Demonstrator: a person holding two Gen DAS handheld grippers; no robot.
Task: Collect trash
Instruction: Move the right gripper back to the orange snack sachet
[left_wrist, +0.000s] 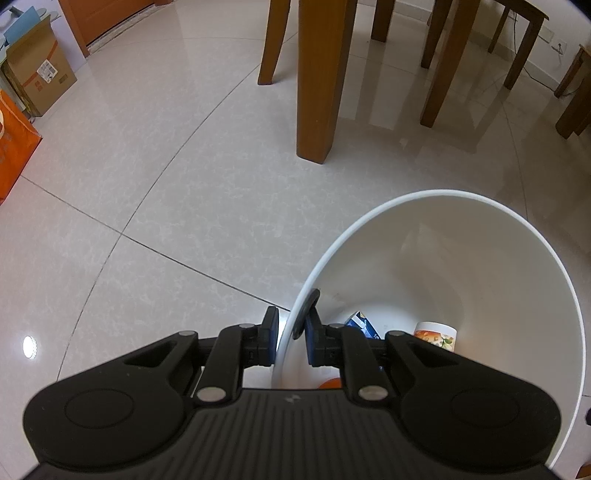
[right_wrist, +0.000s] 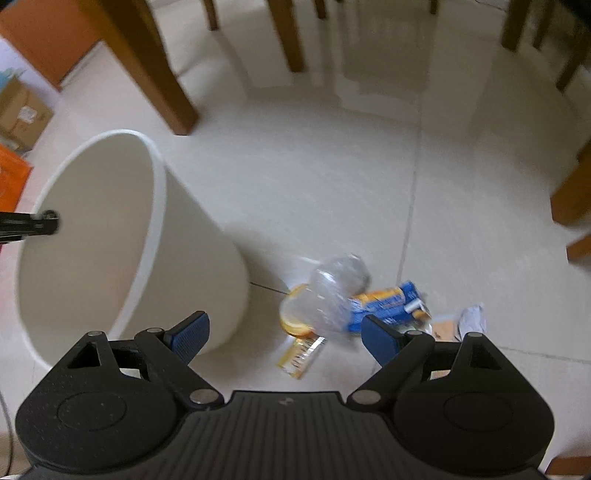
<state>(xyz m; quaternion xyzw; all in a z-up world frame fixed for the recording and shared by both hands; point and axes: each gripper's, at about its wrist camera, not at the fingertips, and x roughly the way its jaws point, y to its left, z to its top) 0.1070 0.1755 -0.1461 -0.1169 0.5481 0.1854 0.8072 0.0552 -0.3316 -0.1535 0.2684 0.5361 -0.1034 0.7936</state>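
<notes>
Left gripper (left_wrist: 291, 338): I have it clenched on the rim of the white trash bin (left_wrist: 436, 195), 1 finger outside the wall and 1 inside, low centre of the left wrist view.
Bin contents: I see a blue carton (left_wrist: 360, 323), a printed paper cup (left_wrist: 436, 334) and a sliver of something orange (left_wrist: 330, 384) at the bottom; the gripper body hides the rest.
Right gripper (right_wrist: 284, 332): released, blue pads spread wide, nothing between them, hovering over the floor litter in the lower centre of the right wrist view.
Bin in right view: it fills the left of the frame, tilted with its mouth toward the upper left; the tip of my left gripper (right_wrist: 44, 223) shows at its rim on the far left.
Trash on floor: a clear plastic bottle (right_wrist: 338, 286) with a yellow label, a blue and yellow carton (right_wrist: 384, 302) touching it, a yellow wrapper (right_wrist: 301, 356) just below, a crumpled tissue (right_wrist: 472, 319) further right. This view is blurred, so I cannot read any print.
In the way: the bin wall sits just beside the bottle, left of the pile.
Surroundings: brown wooden table legs (left_wrist: 317, 81) across the top of both frames, a cardboard box (left_wrist: 38, 77) and an orange bag (left_wrist: 14, 147) at the left edge, glossy tiled floor (left_wrist: 166, 184).
</notes>
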